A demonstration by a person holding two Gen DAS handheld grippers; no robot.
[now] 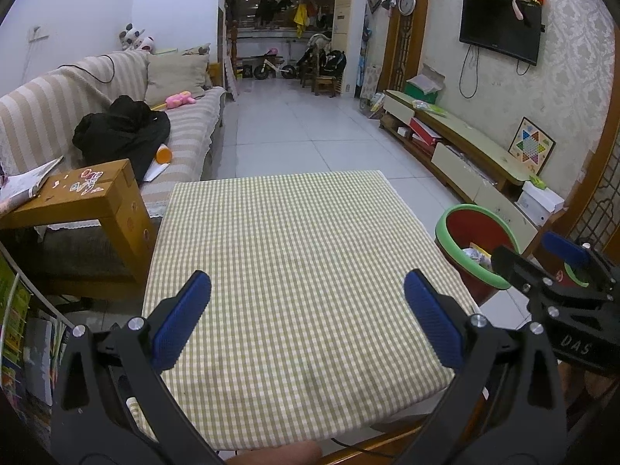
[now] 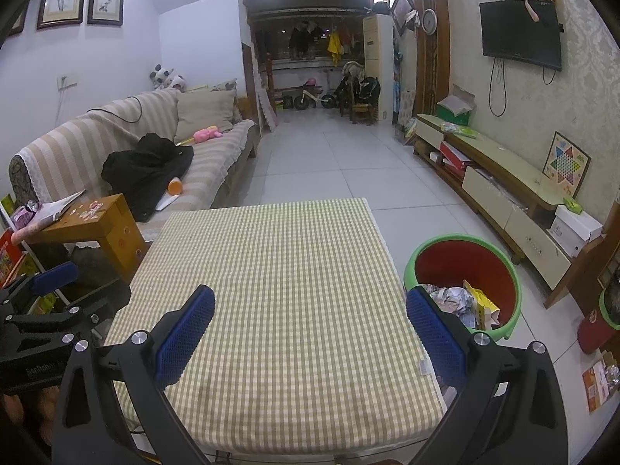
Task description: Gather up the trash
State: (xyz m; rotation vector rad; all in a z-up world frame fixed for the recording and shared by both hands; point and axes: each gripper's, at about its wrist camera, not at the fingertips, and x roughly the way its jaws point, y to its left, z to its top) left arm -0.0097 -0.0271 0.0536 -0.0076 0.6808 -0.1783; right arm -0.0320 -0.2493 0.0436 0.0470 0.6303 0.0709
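Crumpled paper and wrapper trash (image 2: 463, 302) fills the green-rimmed red plastic bin (image 2: 515, 298), lower right.

The right gripper (image 2: 310, 325) partly hides it; the left gripper (image 1: 308, 319) hovers over the checked tablecloth (image 1: 302, 240). Both gape, empty.

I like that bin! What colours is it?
The bin is red inside with a green rim, clearest in the right wrist view.

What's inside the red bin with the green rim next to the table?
The bin holds crumpled paper and a yellow wrapper. Anything beneath that pile is covered.
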